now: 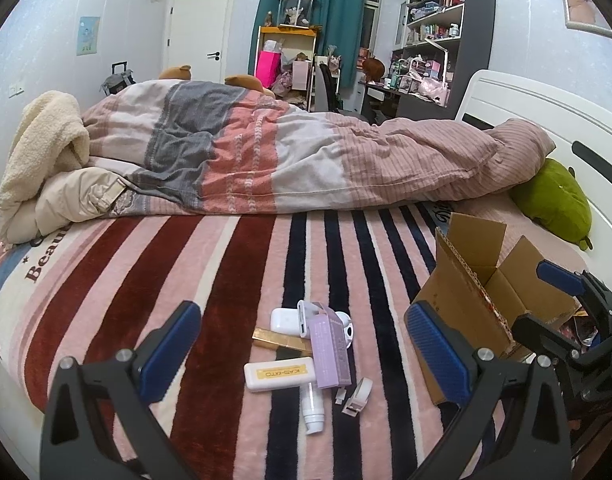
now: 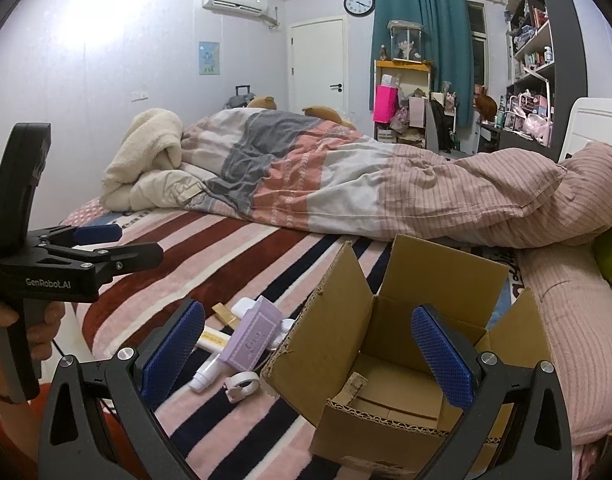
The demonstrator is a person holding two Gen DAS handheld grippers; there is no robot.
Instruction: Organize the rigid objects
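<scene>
Several small hard items sit heaped on the striped plush blanket [image 1: 234, 264], and both tongs are apart and carrying nothing! The left gripper [image 1: 302, 352] hovers low, its blue pads spread wide on either side of the pile. Front and centre: a lilac rectangular carton [image 1: 330, 350] lying across a white plastic case with a yellow label [image 1: 280, 374], a flat gold bar [image 1: 282, 340] tucked behind, a white rounded charger-like block [image 1: 284, 320] at the back, a white tube [image 1: 312, 408] nearest the camera, and a small pale clip [image 1: 358, 394] beside it.

Over on the other side, the right gripper [image 2: 308, 356] hangs just above the open brown cardboard box [image 2: 402, 308], flaps up, floor bare as far as I can see. The box stands just beside the pile.

My read: nothing packed yet, so the first pick is coming. Best bet is the lilac carton, since it lies on top. Close across its narrow faces, lift straight up so the case beneath isn't dragged, then clear the near flap before dropping in.

Pose check: the left tool points forward and slightly down at the heap; in the right wrist view its black handle is gripped by the person's left hand [image 2: 34, 326].
</scene>
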